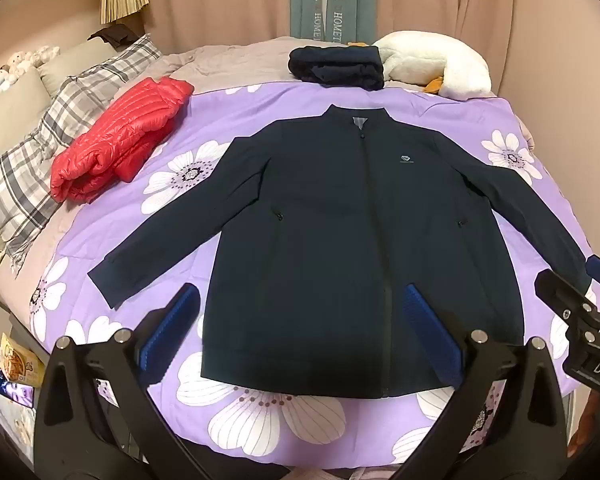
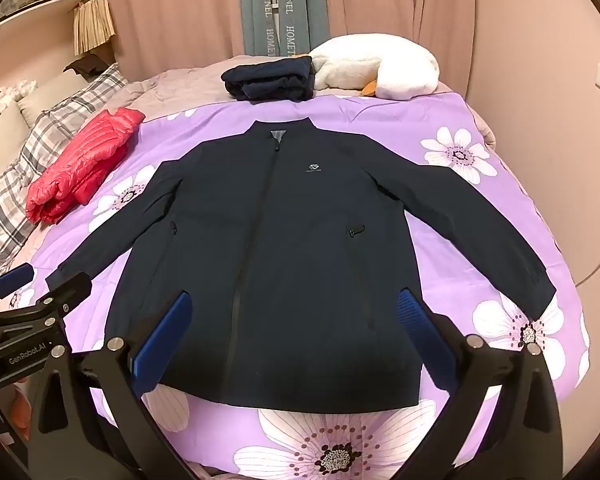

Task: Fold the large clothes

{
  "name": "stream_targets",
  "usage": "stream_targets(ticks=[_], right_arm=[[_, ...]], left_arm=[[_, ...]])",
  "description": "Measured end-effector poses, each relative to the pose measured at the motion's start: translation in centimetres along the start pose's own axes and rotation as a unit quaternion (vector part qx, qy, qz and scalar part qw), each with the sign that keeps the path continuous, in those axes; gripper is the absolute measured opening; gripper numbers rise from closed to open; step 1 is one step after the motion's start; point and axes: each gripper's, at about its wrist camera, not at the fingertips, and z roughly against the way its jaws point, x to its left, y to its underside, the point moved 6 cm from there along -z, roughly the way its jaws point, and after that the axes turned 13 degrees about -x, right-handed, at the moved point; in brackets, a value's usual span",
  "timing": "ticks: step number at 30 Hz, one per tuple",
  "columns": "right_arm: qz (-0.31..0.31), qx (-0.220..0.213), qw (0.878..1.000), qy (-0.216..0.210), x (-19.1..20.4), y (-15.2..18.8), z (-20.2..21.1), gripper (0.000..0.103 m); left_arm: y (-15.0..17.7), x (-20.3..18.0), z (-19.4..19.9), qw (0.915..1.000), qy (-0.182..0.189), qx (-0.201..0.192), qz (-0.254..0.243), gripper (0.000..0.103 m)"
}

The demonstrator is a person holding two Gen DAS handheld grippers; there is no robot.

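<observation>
Left wrist: navy jacket [image 1: 340, 220] spread flat on floral quilt [image 1: 260, 412].

Two wrist cameras look steeply down from the bed's near edge toward the far curtain [image 1: 228, 4], side by side. Both share the spread navy jacket [image 1: 340, 240]; the left view sits further left, each catching the other's gripper at its edge.

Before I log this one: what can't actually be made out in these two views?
- Navy jacket: the small chest logo is too small to read in either view.
- Folded dark garment by the white plush: its type is hidden by its own folds.
- Left tongs: own arms cover the bedspread's near edge.
</observation>
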Motion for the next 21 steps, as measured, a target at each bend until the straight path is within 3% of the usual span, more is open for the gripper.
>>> stream_targets(ticks=[21], right_arm=[[-0.002,0.003,1.000,-0.002,0.68,0.57,-0.30,0.102]], left_arm=[[-0.02,0.03,-0.10,1.0000,-0.001,0.001,0.000,0.101]])
